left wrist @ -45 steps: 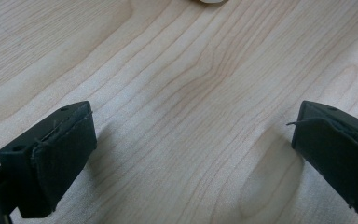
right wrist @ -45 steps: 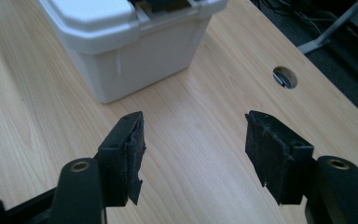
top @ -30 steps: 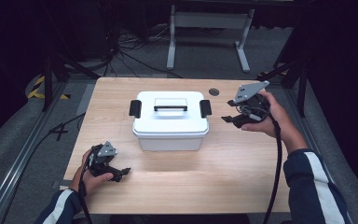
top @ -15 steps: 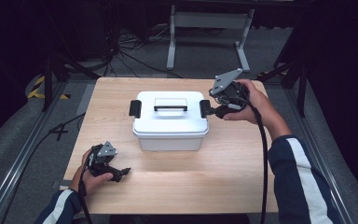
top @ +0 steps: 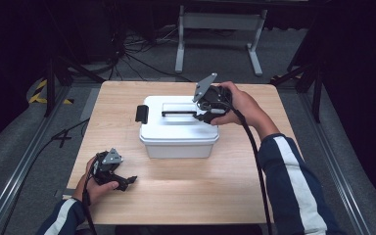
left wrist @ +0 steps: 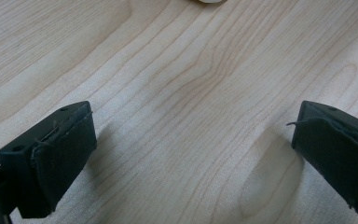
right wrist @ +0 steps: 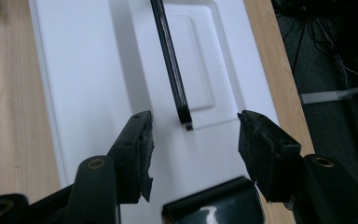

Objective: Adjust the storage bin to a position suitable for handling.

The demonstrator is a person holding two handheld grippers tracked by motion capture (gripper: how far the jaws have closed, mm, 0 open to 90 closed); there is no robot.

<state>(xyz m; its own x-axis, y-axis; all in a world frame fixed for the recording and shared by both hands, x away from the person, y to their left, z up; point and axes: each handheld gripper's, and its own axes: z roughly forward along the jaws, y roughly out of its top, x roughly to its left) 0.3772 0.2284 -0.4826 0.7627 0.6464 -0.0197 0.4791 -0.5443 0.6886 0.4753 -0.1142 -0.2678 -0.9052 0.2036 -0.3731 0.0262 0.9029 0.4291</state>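
Observation:
A white lidded box (top: 176, 134) stands mid-table, with a flat black handle (top: 178, 113) on its lid and a black latch (top: 141, 113) at its left end. My right gripper (top: 200, 113) hovers over the lid's right end, open. In the right gripper view its jaws straddle the near end of the handle (right wrist: 170, 60), empty (right wrist: 193, 135), with the right-hand latch (right wrist: 212, 210) just below. My left gripper (top: 127, 181) rests near the table's front left corner, open over bare wood (left wrist: 191, 144).
The wooden table (top: 254, 186) has free room in front of the box and to its right. A metal stand (top: 218, 22) and cables lie on the dark floor beyond the far edge. The right gripper's cable (top: 254, 161) trails along the sleeve.
My right gripper has moved left, from beside the box's right end to above the lid at the handle's end. The left gripper has not moved.

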